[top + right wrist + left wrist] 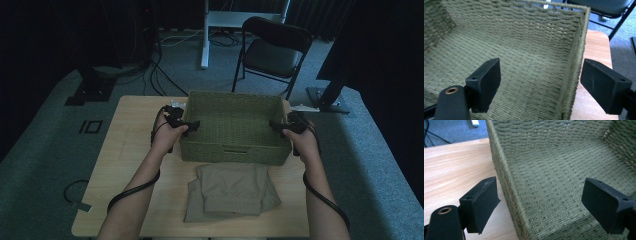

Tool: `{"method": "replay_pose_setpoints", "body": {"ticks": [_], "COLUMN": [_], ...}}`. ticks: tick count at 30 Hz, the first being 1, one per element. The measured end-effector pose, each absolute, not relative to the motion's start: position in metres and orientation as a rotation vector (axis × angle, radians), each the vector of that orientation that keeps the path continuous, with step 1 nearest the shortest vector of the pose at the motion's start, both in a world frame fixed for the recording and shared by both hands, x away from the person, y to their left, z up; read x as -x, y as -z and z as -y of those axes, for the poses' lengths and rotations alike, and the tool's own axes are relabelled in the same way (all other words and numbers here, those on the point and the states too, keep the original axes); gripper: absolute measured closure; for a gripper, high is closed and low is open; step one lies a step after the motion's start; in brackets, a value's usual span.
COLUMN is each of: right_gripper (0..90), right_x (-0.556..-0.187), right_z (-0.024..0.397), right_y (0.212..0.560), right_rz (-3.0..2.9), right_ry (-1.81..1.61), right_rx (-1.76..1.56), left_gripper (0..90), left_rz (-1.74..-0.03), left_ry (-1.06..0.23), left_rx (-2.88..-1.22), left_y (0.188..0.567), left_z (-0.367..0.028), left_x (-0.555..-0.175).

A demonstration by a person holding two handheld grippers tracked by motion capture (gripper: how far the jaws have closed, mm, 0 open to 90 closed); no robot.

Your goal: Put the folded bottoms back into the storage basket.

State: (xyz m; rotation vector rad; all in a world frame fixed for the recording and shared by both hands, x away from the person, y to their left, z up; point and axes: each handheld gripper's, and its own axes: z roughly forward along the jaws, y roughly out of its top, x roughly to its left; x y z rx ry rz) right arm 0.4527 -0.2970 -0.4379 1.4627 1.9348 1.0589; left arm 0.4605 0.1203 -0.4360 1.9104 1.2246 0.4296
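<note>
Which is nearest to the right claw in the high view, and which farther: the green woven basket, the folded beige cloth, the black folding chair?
Seen from the right claw:
1. Green woven basket: its right wall stands between the open jaws.
2. Folded beige cloth: on the table in front of the basket, toward the person.
3. Black folding chair: on the floor beyond the table.

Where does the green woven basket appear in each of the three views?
High view: the woven basket sits mid-table, behind the folded cloth.
Left gripper view: its left wall runs between the open fingers.
Right gripper view: its right wall runs between the open fingers.
Shared landmark: the wooden table beside the basket.
</note>
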Motion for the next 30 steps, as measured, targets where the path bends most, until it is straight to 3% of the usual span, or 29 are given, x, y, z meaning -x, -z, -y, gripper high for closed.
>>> {"method": "replay_pose_setpoints", "body": {"ticks": [30], "right_gripper": [15.1], "right_x": [-0.377], "right_z": [0.289], "right_y": [0.432], "right_rz": [-1.942], "right_ry": [-1.171], "right_rx": [-1.299], "left_gripper": [16.4], "left_rz": [-1.024], "left_ry": [-0.413], "left_rx": [-1.841], "left_y": [0.42], "left_z": [-0.14], "left_x": [-0.382]}}
